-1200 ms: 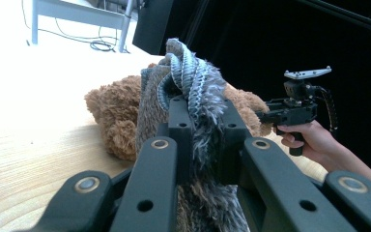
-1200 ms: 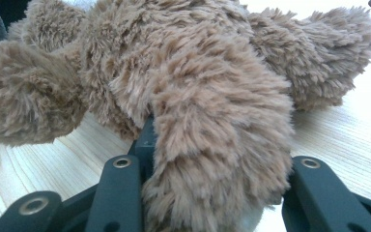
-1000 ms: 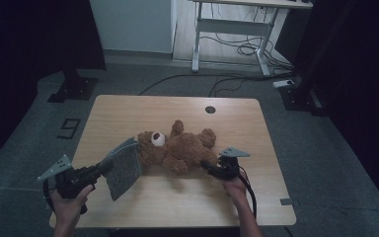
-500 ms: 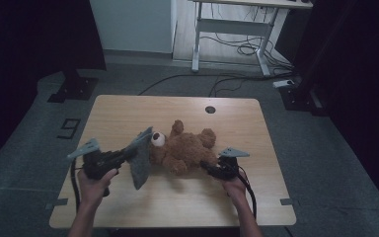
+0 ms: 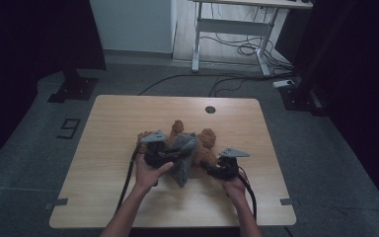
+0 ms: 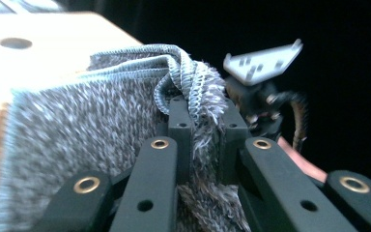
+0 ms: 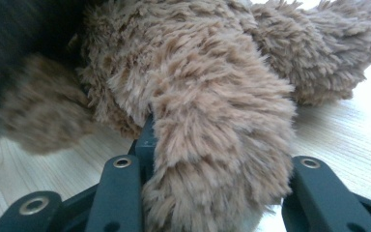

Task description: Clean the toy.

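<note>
Plush, brown: one bear [image 5: 205, 145] lies at the middle of the table [image 5: 128, 118], partly under one grey cloth [image 5: 183, 158]. High view places the left gripper [image 5: 175, 153] over the bear's near side, the right gripper [image 5: 209, 168] at its right, both hands close together. Left gripper view adds what that view lacks: jaws pressed on a bunched hem of the cloth [image 6: 77, 140], with the right gripper [image 6: 261, 92] just beyond. Right gripper view shows jaws pinching a limb of the bear [image 7: 212, 121]; the limb hides their tips. Bare wood surrounds bear and cloth on all sides, widest toward the left and far edges. One round hole [image 5: 209, 109] sits near the far edge.
</note>
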### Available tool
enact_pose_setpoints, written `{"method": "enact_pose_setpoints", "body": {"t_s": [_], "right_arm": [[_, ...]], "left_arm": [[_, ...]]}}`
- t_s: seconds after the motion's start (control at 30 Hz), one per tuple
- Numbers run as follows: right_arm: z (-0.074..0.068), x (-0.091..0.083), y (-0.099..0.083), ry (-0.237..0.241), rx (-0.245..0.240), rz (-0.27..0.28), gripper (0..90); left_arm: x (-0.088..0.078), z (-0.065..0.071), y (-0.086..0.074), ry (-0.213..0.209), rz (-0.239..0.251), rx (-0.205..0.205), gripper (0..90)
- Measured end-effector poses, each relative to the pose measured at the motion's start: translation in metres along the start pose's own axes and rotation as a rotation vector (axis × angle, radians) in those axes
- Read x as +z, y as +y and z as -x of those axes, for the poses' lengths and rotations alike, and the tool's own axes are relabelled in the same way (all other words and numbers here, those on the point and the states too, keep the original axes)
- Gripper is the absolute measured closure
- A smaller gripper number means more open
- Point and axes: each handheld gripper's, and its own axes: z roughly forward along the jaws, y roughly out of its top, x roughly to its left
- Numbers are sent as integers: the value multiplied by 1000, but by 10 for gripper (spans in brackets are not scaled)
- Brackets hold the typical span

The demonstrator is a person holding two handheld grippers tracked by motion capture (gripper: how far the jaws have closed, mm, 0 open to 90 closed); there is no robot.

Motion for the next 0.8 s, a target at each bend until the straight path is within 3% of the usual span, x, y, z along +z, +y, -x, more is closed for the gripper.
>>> {"method": "enact_pose_setpoints", "body": {"t_s": [0.07, 0.1, 0.2, 0.3, 0.37, 0.5, 0.63, 0.7, 0.8], "right_arm": [[0, -1, 1, 13, 28, 8, 580], [1, -3, 3, 34, 72, 12, 583], [1, -4, 5, 32, 72, 10, 587], [1, -3, 4, 12, 55, -9, 595], [3, -3, 3, 17, 58, -12, 603], [2, -6, 5, 33, 49, -10, 610], [4, -7, 4, 51, 56, -12, 610], [7, -8, 3, 75, 71, -8, 610], [10, -8, 2, 86, 83, -5, 610]], "left_arm": [[18, 0, -6, -1, -34, -13, 803], [25, 0, -9, 4, -54, -16, 802], [41, -5, -25, 48, -87, -38, 803], [43, -16, -38, 55, -67, -92, 806], [40, -18, -42, 74, -62, -85, 810], [26, -12, -47, 165, -36, -30, 812], [13, -12, -53, 213, -27, -4, 813], [0, -14, -57, 246, -12, -6, 811], [-20, -22, -62, 281, 20, -50, 811]]}}
